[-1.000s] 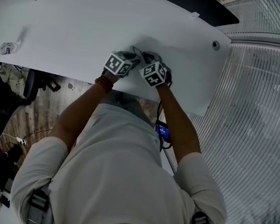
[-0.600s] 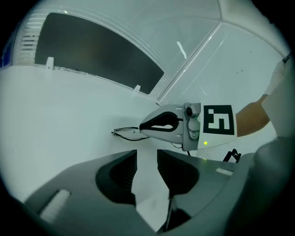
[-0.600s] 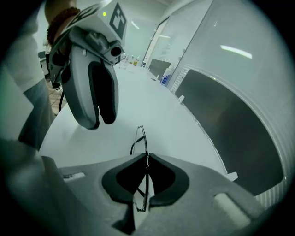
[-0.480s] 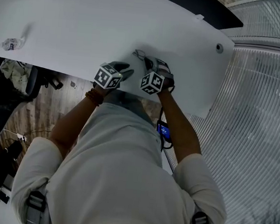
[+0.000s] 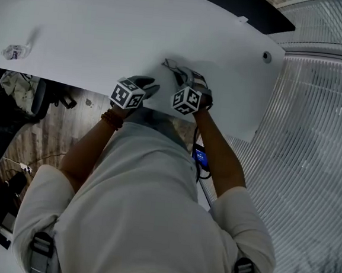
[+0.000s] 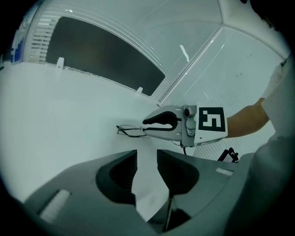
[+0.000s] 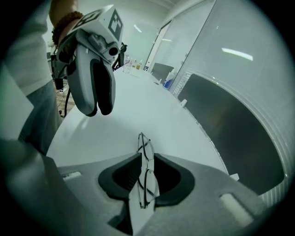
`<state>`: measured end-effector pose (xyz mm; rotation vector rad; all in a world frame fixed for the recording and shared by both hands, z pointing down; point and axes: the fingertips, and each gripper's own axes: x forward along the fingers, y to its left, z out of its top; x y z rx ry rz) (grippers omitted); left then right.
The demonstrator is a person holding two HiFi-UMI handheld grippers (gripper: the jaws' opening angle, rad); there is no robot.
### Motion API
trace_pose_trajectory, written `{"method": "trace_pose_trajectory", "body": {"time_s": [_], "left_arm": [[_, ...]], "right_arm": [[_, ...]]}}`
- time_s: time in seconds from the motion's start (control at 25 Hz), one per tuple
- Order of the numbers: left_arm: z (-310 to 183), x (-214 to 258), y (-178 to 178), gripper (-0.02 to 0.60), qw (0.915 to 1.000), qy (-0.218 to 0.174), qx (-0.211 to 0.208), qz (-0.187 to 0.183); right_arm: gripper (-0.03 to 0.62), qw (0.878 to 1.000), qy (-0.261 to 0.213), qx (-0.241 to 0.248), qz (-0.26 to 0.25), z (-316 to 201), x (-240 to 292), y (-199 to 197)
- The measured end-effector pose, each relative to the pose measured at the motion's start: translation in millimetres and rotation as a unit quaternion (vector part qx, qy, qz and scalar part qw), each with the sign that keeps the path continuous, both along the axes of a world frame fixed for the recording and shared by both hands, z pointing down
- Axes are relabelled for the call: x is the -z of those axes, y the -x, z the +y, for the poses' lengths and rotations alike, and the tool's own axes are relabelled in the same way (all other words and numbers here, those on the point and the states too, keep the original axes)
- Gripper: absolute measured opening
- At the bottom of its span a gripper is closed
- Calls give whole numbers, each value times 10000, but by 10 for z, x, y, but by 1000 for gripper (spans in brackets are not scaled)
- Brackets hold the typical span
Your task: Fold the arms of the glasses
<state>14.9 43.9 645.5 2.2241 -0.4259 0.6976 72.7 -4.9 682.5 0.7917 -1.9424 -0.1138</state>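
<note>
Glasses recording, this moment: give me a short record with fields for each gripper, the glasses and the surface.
right gripper: shut on the glasses
left gripper: open, nothing in it, apart from the glasses
glasses: thin wire frame, close over the table; contact unclear
glasses arms: folded or not, cannot tell
table: white, curved edge
</note>
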Motion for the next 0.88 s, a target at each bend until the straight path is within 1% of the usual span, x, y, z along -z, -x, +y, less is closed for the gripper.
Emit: {"method": "trace_pose_trajectory", "body": {"time_s": [0.12, 0.24, 0.36, 0.44, 0.52, 0.6, 0.68, 0.8, 0.88], "left_arm": [[-16, 105, -6, 140, 9999, -114, -15, 30], [-154, 351, -66, 141, 9991, -387, -2, 191], [-360, 776, -169, 144, 9950, -870, 64, 490], [-512, 1123, -270, 144, 9893, -1231, 81, 775], [-597, 1528, -394, 143, 9808, -1537, 47, 1196], [-602, 1971, -493, 134, 9695, -1766, -19, 1697], [-569, 2389, -557, 132, 9575, -1985, -75, 2092], [-494, 2912, -597, 117, 9393, -2340, -101, 2508], [-431, 3182, -585, 85, 9272, -2579, -92, 2714]], "right_arm": [[81, 9996, -148, -151, -178, 46, 224, -13], [80, 9950, -306, -628, -711, -6, 649, -95], [61, 9816, -331, -1148, -1491, -78, 1159, -208], [54, 9673, -422, -1424, -2055, -149, 1535, -292], [51, 9499, -585, -1657, -2583, -187, 1958, -384], [46, 9315, -773, -1826, -3049, -183, 2392, -457], [34, 9134, -1010, -1877, -3469, -159, 2838, -478], [8, 8888, -1403, -1849, -3952, -72, 3430, -457], [2, 8780, -1631, -1796, -4126, 13, 3724, -413]]}}
